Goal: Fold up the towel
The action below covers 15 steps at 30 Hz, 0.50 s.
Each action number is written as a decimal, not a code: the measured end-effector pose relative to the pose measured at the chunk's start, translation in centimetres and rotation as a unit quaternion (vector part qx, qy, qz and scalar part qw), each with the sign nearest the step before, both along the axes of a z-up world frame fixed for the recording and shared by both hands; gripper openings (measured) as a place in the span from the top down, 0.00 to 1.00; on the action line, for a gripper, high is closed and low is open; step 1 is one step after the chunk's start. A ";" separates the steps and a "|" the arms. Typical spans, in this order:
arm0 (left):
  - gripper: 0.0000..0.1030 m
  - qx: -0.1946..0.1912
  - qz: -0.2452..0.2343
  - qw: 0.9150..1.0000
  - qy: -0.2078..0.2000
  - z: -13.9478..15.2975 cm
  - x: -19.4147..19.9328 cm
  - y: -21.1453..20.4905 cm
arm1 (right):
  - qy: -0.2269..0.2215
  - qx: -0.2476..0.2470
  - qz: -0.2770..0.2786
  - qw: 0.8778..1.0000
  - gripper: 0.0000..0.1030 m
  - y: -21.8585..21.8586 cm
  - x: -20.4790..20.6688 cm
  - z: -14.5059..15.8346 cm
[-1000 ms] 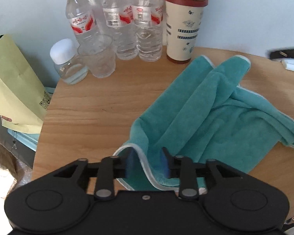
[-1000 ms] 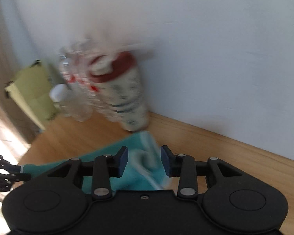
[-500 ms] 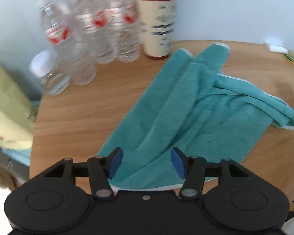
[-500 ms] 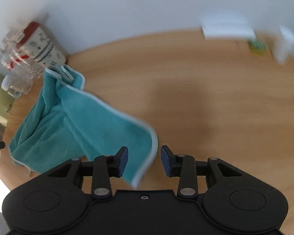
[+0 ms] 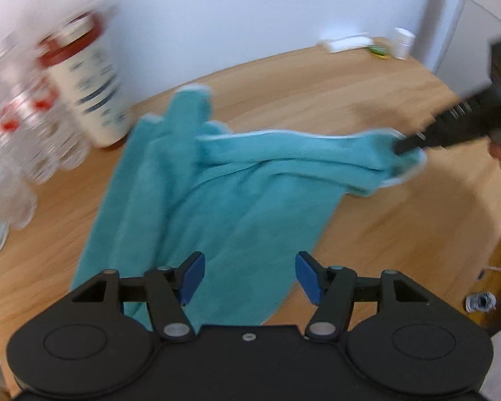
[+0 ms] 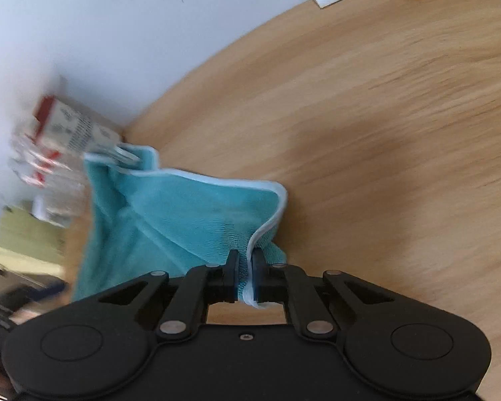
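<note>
Since a second ago both my hands have swung across the table: my right gripper has gone from hovering with a gap to clamping down on the white-piped corner of the towel, jaws closing with the hem pinched between the pads. My left gripper has let its corner go; jaws are opening, nothing pressed between them, towel just lying under and ahead of the fingers.

Towel sits bunched on the left part of the table, its far edge reaching toward the back edge right by the red-lidded cup and the water bottles. It's rumpled, several ridges, not flat yet. In the left view my right gripper shows at the towel's right-hand corner, lifting it slightly.

Risks: the pinch looks thin, mostly hem, so a hard pull could slip the corner out. Dragging it while the far edge touches the cup could tip the cup or knock the bottles. Left is released, so nothing anchors the cloth; the whole towel may slide instead of folding, and the wrinkles would get folded in.
</note>
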State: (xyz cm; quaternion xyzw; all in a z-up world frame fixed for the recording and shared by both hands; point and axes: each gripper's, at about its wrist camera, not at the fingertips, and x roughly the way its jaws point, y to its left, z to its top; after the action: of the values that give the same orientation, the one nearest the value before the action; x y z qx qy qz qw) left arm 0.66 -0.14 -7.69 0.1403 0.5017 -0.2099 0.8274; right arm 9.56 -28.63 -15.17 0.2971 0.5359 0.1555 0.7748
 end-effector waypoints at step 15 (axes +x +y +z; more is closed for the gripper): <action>0.28 -0.055 -0.049 0.995 -0.064 0.1 0.5 -11.5 | -0.047 0.080 0.054 0.994 0.92 2.2 5.3 7.3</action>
State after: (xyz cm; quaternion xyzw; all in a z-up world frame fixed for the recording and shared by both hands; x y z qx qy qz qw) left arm 1.17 -11.69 -7.60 0.1316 0.4278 -0.2679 0.8532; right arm 14.85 -26.40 -7.86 0.3210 0.5003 0.2531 0.7633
